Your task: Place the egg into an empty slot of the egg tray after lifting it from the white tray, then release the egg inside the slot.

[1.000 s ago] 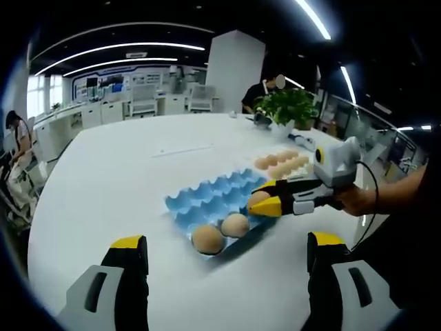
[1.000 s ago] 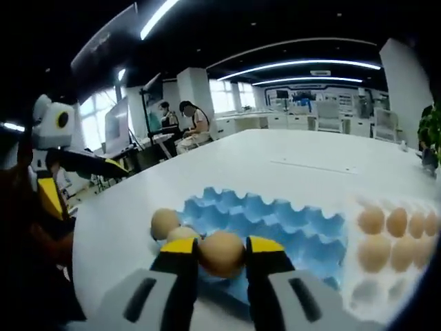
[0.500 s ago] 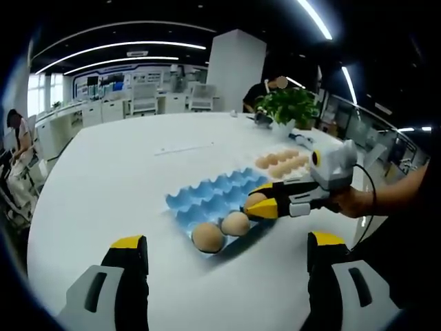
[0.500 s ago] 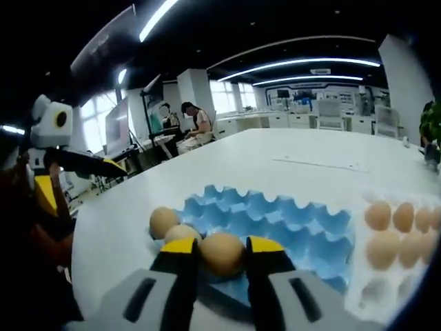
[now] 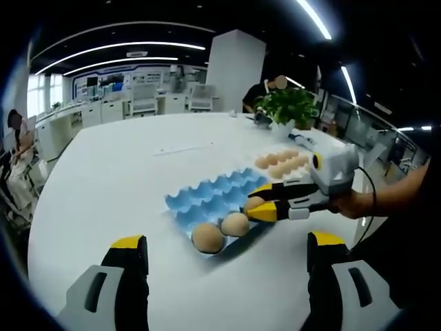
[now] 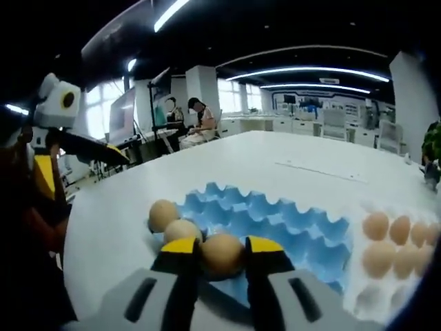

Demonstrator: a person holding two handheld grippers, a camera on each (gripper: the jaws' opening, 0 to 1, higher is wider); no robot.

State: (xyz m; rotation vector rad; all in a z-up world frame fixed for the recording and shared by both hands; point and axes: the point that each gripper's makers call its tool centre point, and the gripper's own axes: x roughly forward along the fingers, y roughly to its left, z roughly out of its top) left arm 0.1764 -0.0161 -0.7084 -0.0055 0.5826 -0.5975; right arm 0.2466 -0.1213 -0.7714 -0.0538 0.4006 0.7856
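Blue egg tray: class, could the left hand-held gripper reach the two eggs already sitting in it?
Probably yes. The left hand-held gripper is open, and the two eggs sit at the blue egg tray's near edge, with bare table between.

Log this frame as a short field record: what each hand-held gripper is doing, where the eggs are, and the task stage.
right hand-held gripper: shut on egg, low over the blue egg tray near edge
left hand-held gripper: open, holding nothing, back from the tray
eggs already in blue tray: two, side by side at one end
white tray: several eggs
stage: egg not yet released
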